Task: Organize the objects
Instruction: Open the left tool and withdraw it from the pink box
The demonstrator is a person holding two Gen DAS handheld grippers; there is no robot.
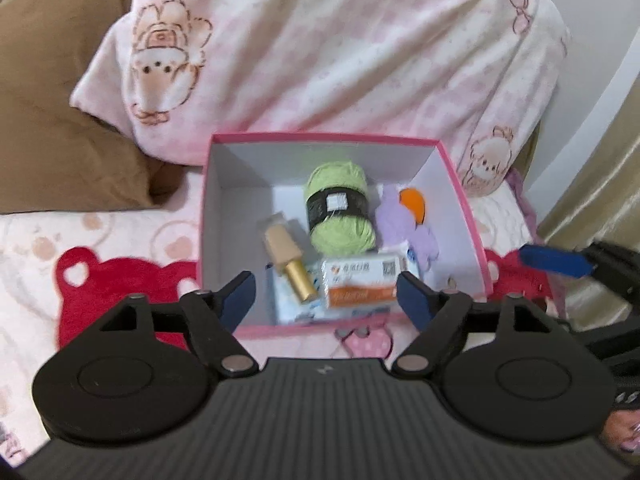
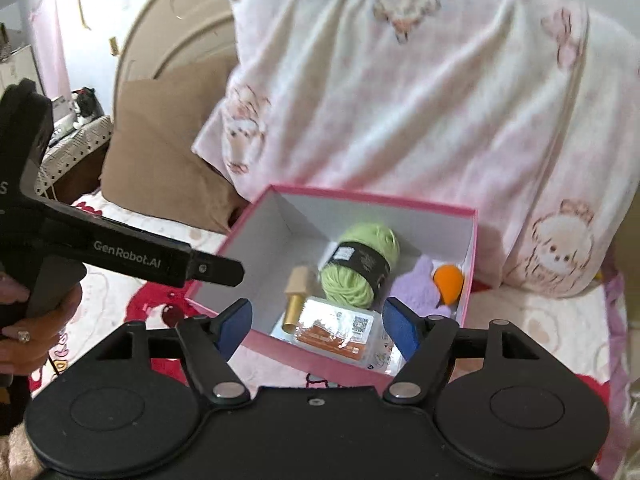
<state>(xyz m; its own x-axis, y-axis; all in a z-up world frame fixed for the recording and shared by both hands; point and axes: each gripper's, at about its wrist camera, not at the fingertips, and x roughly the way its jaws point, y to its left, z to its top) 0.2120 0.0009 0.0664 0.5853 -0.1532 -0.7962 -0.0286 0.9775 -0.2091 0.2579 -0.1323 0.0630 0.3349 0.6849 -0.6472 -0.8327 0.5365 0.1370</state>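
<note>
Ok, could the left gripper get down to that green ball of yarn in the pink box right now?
Probably yes. The left gripper is open and empty above the near edge of the pink box, which has no lid. The green yarn lies on top, uncovered, with the gold-capped bottle and the orange carton beside it.

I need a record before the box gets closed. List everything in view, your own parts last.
box: one, pink outside, white inside, open on the bed
yarn ball: one, light green with a black band, mid box
plush toy: one, lilac with orange, right of the yarn
gold and beige bottle: one, near left in box
orange and white packet: one, near side of box
blanket: one, pink and white, behind the box
pillow: one, brown, far left
left gripper: black, jaws open, empty
right gripper: black, jaws open, empty
</note>
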